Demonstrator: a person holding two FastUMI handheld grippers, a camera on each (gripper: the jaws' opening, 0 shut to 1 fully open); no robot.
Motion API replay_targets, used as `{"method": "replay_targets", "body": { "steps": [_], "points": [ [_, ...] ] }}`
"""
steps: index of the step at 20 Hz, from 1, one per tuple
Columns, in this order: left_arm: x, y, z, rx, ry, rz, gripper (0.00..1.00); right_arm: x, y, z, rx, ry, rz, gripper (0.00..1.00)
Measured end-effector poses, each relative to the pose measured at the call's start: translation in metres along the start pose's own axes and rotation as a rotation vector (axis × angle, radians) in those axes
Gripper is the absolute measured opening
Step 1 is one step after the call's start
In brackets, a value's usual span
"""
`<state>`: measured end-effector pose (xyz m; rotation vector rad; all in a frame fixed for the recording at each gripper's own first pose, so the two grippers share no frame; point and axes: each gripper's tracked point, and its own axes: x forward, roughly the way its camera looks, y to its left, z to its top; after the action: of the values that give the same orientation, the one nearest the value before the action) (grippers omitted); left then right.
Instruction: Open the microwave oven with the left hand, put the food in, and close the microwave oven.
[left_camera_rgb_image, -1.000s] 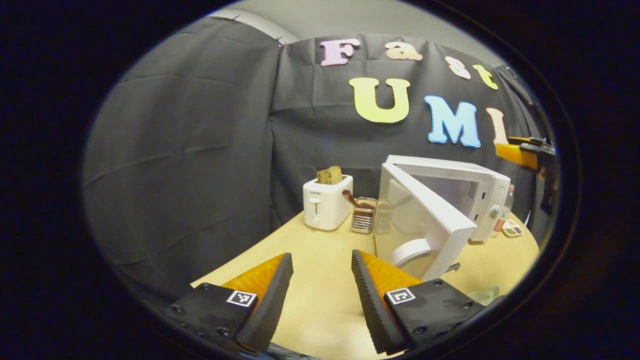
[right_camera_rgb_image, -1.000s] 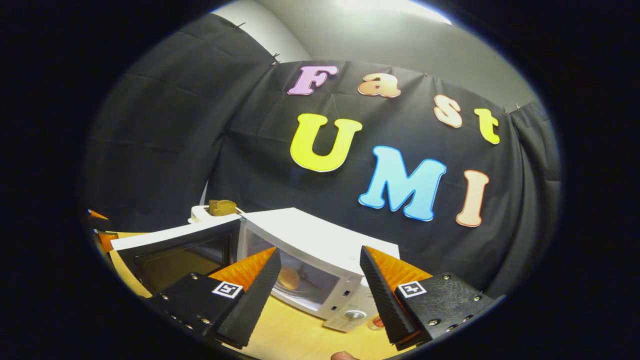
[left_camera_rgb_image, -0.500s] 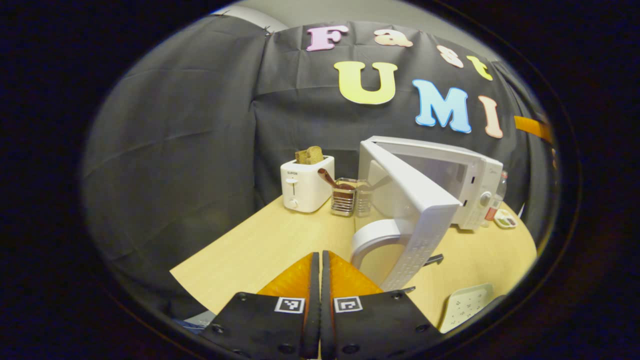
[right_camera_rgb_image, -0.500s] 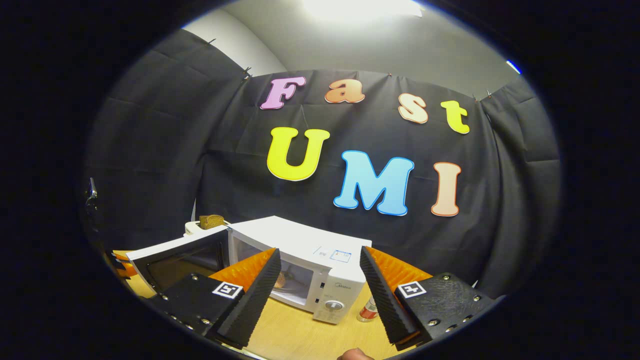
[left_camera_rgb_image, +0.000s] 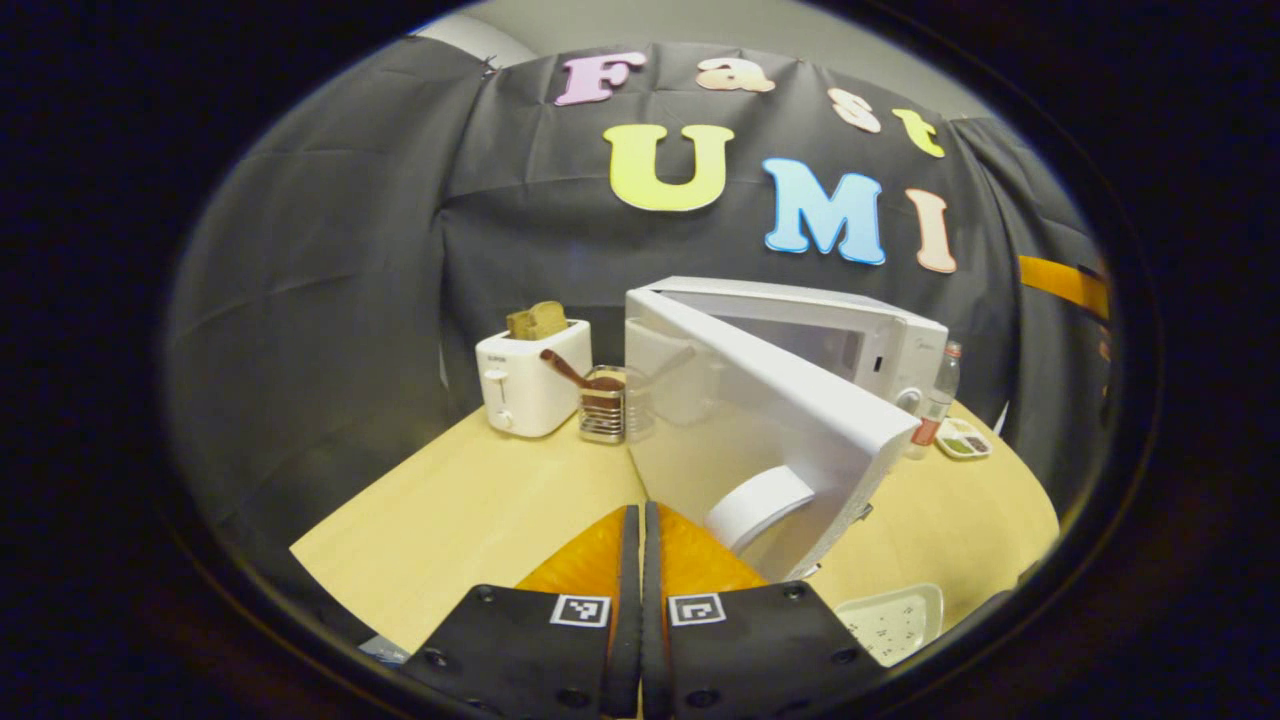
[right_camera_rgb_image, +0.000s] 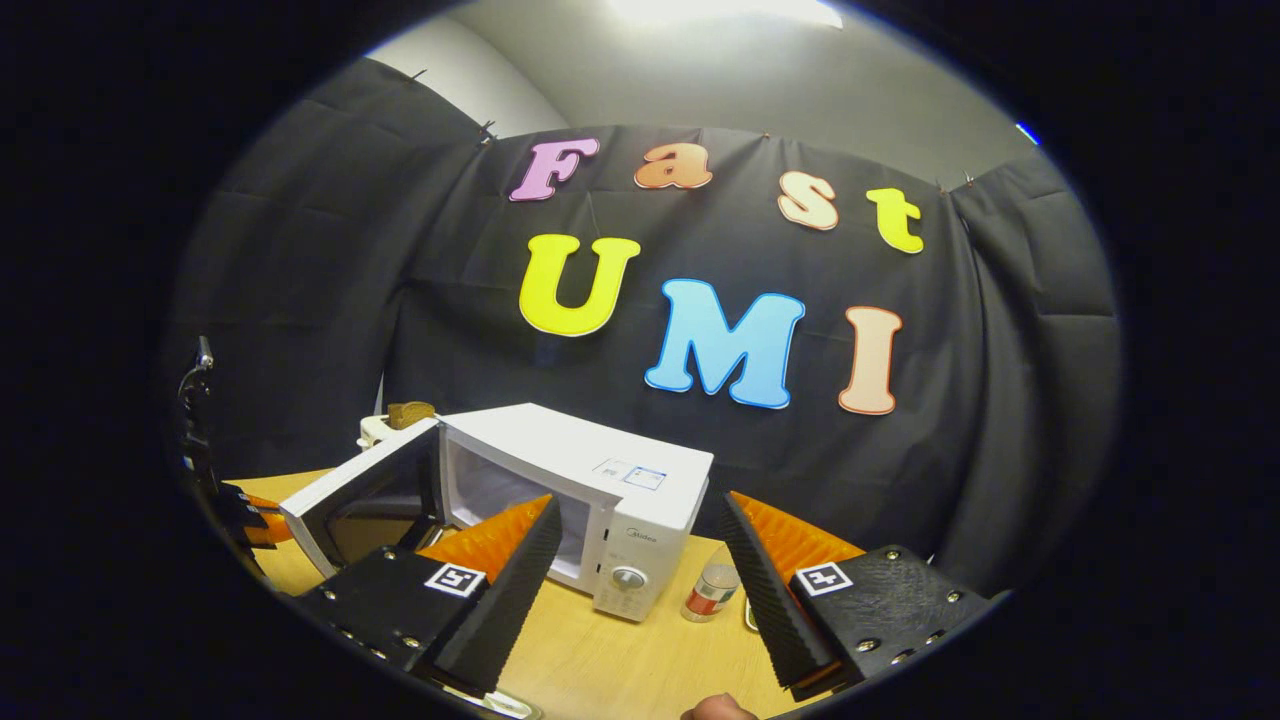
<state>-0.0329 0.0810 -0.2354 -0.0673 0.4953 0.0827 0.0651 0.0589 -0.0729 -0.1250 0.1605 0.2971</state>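
My left hand-held gripper (left_camera_rgb_image: 632, 520) has snapped its fingers together since a second ago, gripping nothing, and it now sits low over the bench (left_camera_rgb_image: 470, 510) just short of the microwave door (left_camera_rgb_image: 760, 420). The door stands swung out, its outer face and curved handle (left_camera_rgb_image: 757, 505) right ahead of my tips, so I read this as the closing push coming up. My right hand-held gripper (right_camera_rgb_image: 635, 560) hangs with its fingers spread wide and empty, pulled back from the microwave (right_camera_rgb_image: 570, 490); a second ago I could see something round inside the cavity, but now I cannot make the food out. Room is fair on the left: bare bench up to the toaster (left_camera_rgb_image: 530, 385) and the wire rack (left_camera_rgb_image: 603, 405). Watch the door's free edge, the small bottle (right_camera_rgb_image: 711, 590) by the microwave's front corner, and the pale tray (left_camera_rgb_image: 893, 622) at the bench edge.
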Motion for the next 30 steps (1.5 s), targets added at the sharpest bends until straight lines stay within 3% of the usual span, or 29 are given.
{"method": "replay_targets", "body": {
  "steps": [14,30],
  "points": [
    [0.063,-0.113,0.032,0.096,-0.004,-0.199,0.08,-0.035,-0.067,-0.018,0.050,0.024,-0.131,0.97],
    [0.133,-0.217,0.073,0.163,-0.043,-0.316,0.07,-0.067,-0.131,-0.057,0.067,0.059,-0.260,0.97]
  ]
}}
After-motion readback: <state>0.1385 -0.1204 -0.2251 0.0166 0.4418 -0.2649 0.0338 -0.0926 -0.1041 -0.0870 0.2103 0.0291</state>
